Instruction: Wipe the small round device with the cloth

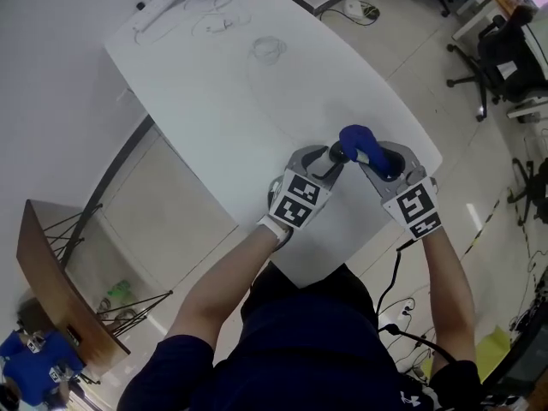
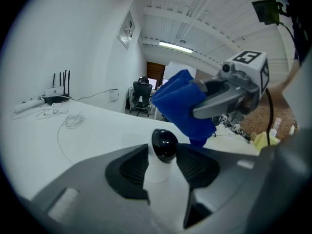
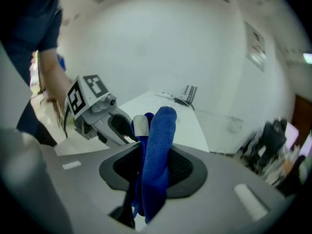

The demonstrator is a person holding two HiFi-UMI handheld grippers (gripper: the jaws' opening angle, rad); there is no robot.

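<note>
A person in a dark blue short-sleeved shirt stands at the near corner of a white desk (image 1: 257, 101), a set of tongs in each hand, both raised above the desktop. The left tongs (image 2: 163, 165) are clenched on the small round device (image 2: 164, 144), its white stem pinched between the ribbed black pads and its glossy black dome standing clear above them. The right tongs (image 3: 153, 167) grip a folded blue cloth (image 3: 158, 145), which bulges out past the tips. The two tools meet nose to nose, bringing the cloth just beside the device's dome; whether cloth and device actually touch cannot be told. A loose coil of thin cable (image 1: 268, 50) lies farther up the desk, and a router (image 2: 59, 89) with upright antennas sits at its far end. Black office chairs (image 1: 505, 54) stand on the tiled floor to the right.
</note>
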